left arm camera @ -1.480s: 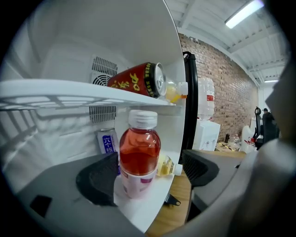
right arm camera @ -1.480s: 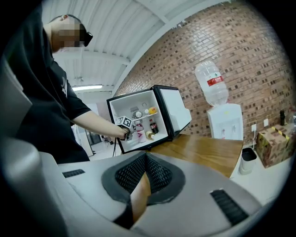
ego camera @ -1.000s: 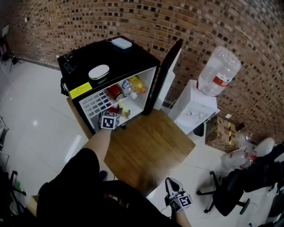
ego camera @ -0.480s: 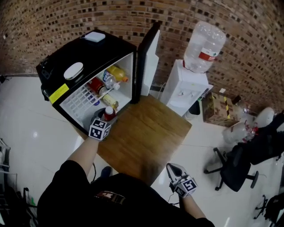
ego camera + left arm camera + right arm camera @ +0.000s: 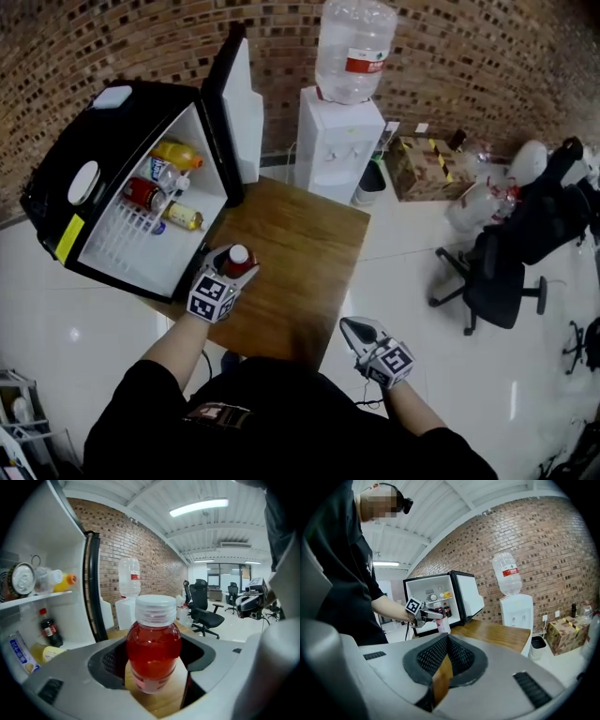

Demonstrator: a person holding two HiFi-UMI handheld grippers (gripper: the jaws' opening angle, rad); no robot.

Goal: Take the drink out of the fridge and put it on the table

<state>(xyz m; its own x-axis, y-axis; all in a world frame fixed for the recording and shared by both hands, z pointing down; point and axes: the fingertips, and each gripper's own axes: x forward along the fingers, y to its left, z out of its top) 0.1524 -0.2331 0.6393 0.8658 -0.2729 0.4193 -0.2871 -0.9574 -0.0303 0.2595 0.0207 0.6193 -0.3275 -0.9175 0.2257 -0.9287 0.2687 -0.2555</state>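
Red drink (image 5: 153, 651), black fridge (image 5: 136, 127), brown wooden table (image 5: 305, 239)

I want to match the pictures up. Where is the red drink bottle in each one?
Head view: left of centre, red drink bottle in the left gripper, by the open fridge.
Left gripper view: dead centre, between the fingers.
Right gripper view: small, left of centre, before the fridge.
Shared landmark: the water dispenser.
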